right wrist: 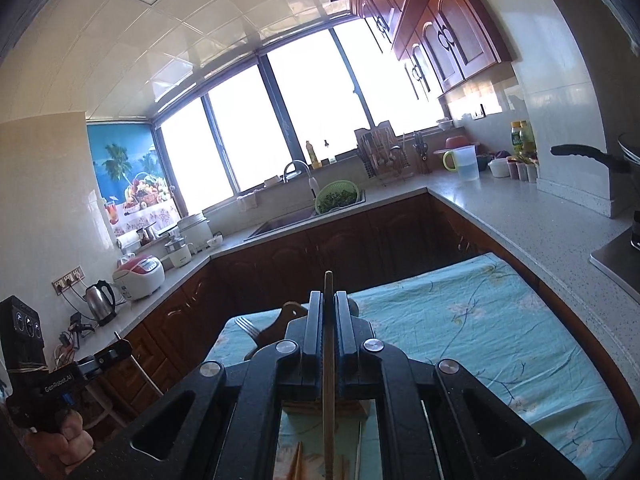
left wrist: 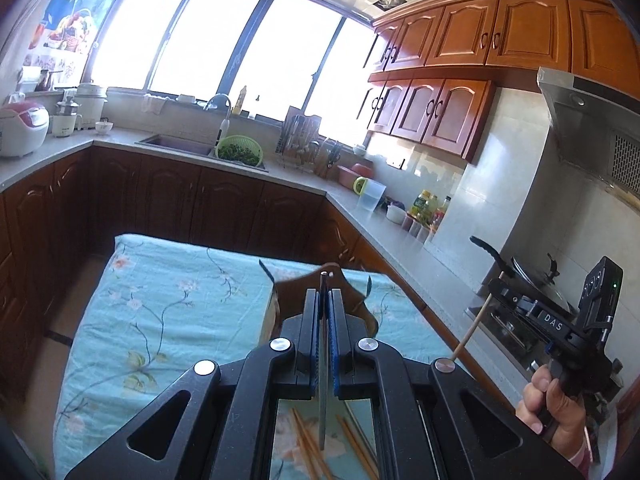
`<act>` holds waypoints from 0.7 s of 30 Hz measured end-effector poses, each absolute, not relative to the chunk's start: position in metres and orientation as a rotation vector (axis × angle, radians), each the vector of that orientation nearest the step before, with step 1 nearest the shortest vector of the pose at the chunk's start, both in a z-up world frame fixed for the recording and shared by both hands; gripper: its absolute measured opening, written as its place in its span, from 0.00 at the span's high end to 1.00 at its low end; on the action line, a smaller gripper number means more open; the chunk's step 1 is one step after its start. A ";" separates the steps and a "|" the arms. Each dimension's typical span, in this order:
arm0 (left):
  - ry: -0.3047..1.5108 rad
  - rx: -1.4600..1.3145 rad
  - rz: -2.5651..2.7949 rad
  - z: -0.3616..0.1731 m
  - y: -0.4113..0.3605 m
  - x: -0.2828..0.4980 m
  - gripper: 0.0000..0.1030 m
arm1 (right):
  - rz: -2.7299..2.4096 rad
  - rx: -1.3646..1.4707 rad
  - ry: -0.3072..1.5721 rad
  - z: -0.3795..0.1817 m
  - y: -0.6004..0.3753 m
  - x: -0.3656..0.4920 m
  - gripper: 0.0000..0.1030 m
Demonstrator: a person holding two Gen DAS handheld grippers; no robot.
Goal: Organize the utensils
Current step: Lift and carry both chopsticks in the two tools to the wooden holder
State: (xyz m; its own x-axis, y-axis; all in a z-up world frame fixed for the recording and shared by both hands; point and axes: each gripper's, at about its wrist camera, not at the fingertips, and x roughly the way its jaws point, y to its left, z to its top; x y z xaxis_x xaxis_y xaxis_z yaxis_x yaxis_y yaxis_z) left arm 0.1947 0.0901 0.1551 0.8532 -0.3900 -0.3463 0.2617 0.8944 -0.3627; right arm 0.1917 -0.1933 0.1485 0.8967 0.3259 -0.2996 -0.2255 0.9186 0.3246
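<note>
A: What is gripped by the left gripper [left wrist: 325, 300]?

B: A thin grey metal utensil handle [left wrist: 322, 360] is clenched between the blue pads, pointing forward and slightly down; its working end is hidden by the jaws. In the right wrist view a fork head [right wrist: 247, 327] is seen beside that gripper, but whether it belongs to the same piece cannot be told.

A: And the right gripper [right wrist: 329, 304]?

B: It is closed on a single wooden chopstick [right wrist: 329, 360], whose tip is seen just past the jaws. The same stick is seen slanting down from that gripper in the left wrist view.

A: Where are the remaining utensils?

B: More wooden chopsticks [left wrist: 308, 440] are left lying on the blue floral cloth [left wrist: 160, 300] under both tools. A dark wooden holder [left wrist: 352, 300] is partly hidden behind the left jaws.

A: What is found around the table?

B: A grey countertop [left wrist: 400, 256] is set close along the table's right side, with a wok [left wrist: 532, 276] and its black handle near the right gripper. A sink with a green colander [left wrist: 239, 153] is seen beneath the bright windows, well apart.
</note>
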 end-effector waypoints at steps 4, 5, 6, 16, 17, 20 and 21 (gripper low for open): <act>0.363 -0.309 -0.325 0.168 0.089 0.219 0.98 | 0.270 0.309 0.283 0.168 -0.187 0.217 0.96; 0.345 -0.306 -0.316 0.171 0.088 0.226 0.98 | 0.265 0.312 0.263 0.172 -0.186 0.223 0.96; 0.330 -0.302 -0.307 0.172 0.086 0.232 0.98 | 0.258 0.313 0.243 0.176 -0.184 0.229 0.96; 0.270 -0.330 -0.206 0.135 0.060 0.303 0.98 | 0.223 0.351 0.197 0.156 -0.170 0.289 0.95; 0.278 -0.337 -0.200 0.127 0.057 0.310 0.98 | 0.221 0.347 0.203 0.150 -0.167 0.292 0.95; 0.309 -0.347 -0.186 0.104 0.043 0.325 0.98 | 0.211 0.324 0.220 0.130 -0.160 0.297 0.95; 0.318 -0.346 -0.182 0.096 0.039 0.328 0.98 | 0.210 0.324 0.228 0.124 -0.158 0.298 0.95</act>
State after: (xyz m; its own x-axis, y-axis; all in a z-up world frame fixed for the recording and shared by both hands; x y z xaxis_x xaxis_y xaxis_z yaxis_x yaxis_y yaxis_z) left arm 0.3284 0.0390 0.0956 0.9344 -0.2280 -0.2737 0.1203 0.9251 -0.3602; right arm 0.2985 -0.1583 0.1243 0.9528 0.2392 -0.1871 -0.1665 0.9266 0.3371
